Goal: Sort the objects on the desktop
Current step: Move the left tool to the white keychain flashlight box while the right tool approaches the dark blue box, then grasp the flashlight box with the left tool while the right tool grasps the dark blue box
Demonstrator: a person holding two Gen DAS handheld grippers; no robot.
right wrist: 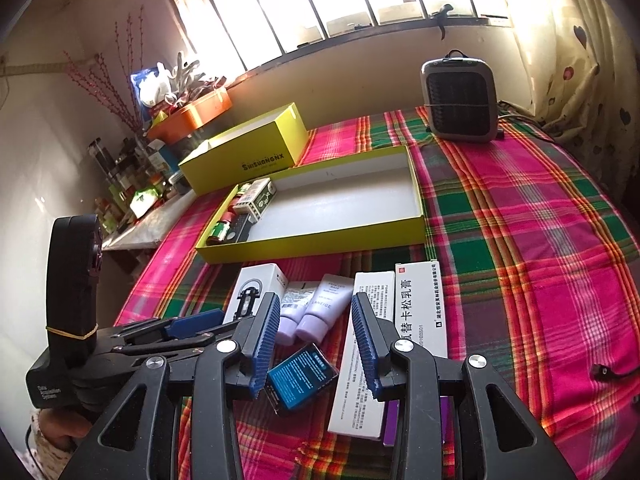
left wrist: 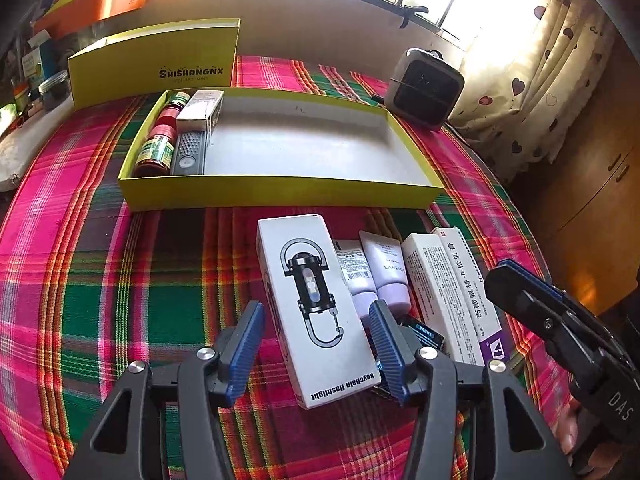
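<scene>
The left hand-held gripper (left wrist: pixel 316 344) is spread wide, its blue fingers (left wrist: pixel 246 344) standing either side of the white keychain flashlight box (left wrist: pixel 316 312) without touching it — a straddle that, by my reading, lines up a pinch across the box's narrow width. The box lies flat on the plaid-covered surface (left wrist: pixel 100 280), just in front of the near wall of the yellow tray (left wrist: pixel 280 190), so the carry into it would be short.

The right hand-held gripper (right wrist: pixel 316 344) is also wide and holds nothing; it hangs over the small blue packet (right wrist: pixel 302 378) and the two lilac tubes (right wrist: pixel 316 312), with a long white carton (right wrist: pixel 362 360) under its right finger and a red-lettered ointment box (right wrist: pixel 420 304) beside that. These loose items sit in a tight row near the front edge of the surface, probably gathered there for easy reach.

In the tray, two green-labelled bottles (left wrist: pixel 154 152), a grey remote-like device (left wrist: pixel 188 154) and a small white box (left wrist: pixel 200 110) are packed against the left end — leaving the rest of the floor bare for what remains. The tray's lid (left wrist: pixel 156 64) stands behind, and a small heater (left wrist: pixel 424 88) sits at the far right corner.
</scene>
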